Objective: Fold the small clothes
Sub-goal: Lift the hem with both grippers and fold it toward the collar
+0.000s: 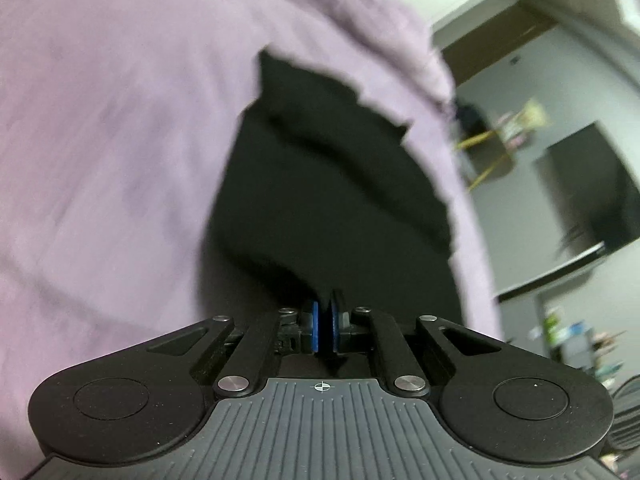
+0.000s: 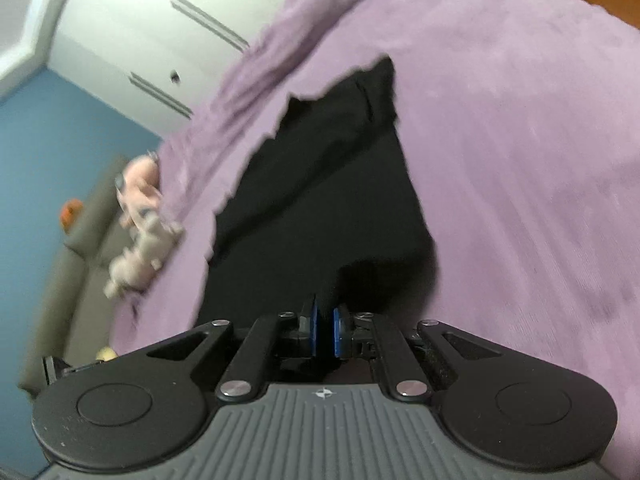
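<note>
Black fabric, a small garment (image 1: 332,208), is stretched lengthwise away from both grippers across a lilac bedspread (image 1: 112,152), its far end ragged and blurred. Its near edge is pinched between the blue pads of the left gripper (image 1: 325,326), which is closed on it, and likewise by the right gripper (image 2: 324,330), clamped on the cloth. Wide bare bedspread is seen beside the garment in both views. A stuffed toy (image 2: 140,216) lies at the bed's edge.
</note>
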